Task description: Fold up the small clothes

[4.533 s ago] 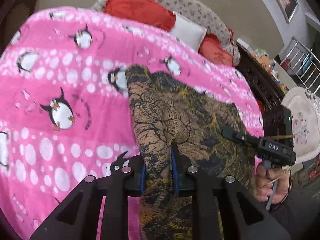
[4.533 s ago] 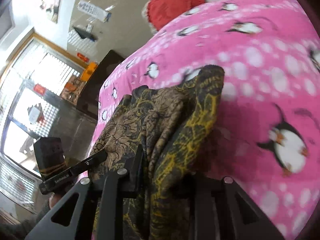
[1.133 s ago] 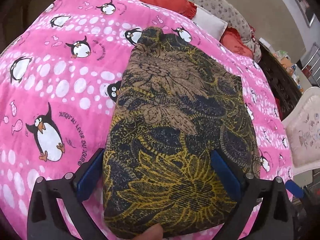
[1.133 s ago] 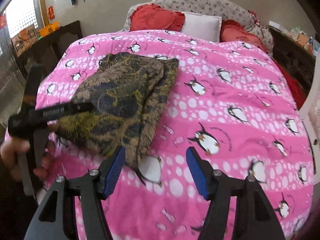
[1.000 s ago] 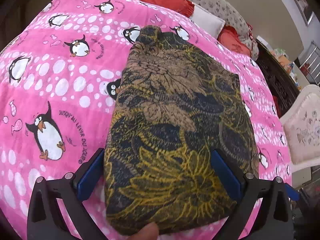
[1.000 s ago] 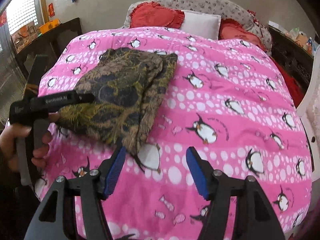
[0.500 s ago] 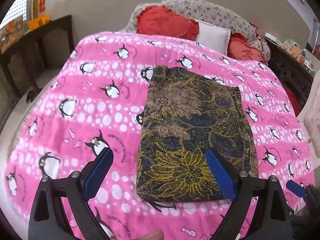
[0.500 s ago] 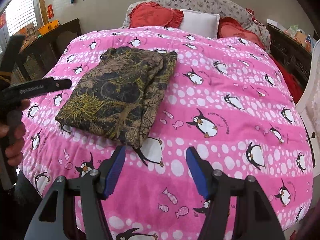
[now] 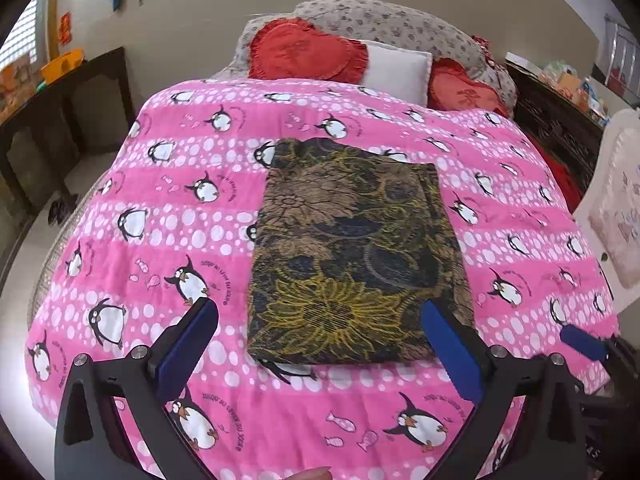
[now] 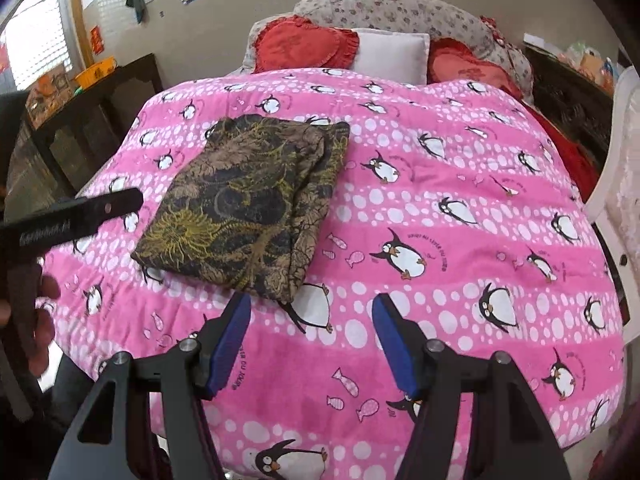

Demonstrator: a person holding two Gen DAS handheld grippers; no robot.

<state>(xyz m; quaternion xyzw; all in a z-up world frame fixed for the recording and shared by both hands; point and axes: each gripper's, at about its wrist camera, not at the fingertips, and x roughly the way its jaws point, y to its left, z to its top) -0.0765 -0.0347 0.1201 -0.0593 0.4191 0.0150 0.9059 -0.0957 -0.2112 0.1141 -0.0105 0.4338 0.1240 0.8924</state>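
A folded dark garment [image 9: 352,256] with a yellow and brown floral print lies flat on the pink penguin blanket [image 9: 160,216]. My left gripper [image 9: 318,312] hovers above its near edge, jaws opening wide, blue pads apart and touching nothing. In the right wrist view the garment [image 10: 248,204] rests left of centre, and my right gripper [image 10: 311,306] stands open over bare blanket [image 10: 460,208] just past the garment's near corner. The left gripper [image 10: 76,216] shows at the left edge, held in a hand.
Red heart cushions [image 9: 304,56] and a white pillow [image 9: 396,72] sit at the bed's head. A dark wooden table [image 9: 60,92] stands left of the bed. A dark dresser [image 9: 556,120] and a white chair [image 9: 616,200] stand to the right.
Both grippers let go of the garment, which now lies folded on the bed. Over the last second the left gripper rose and drew back from it; the right barely moved.
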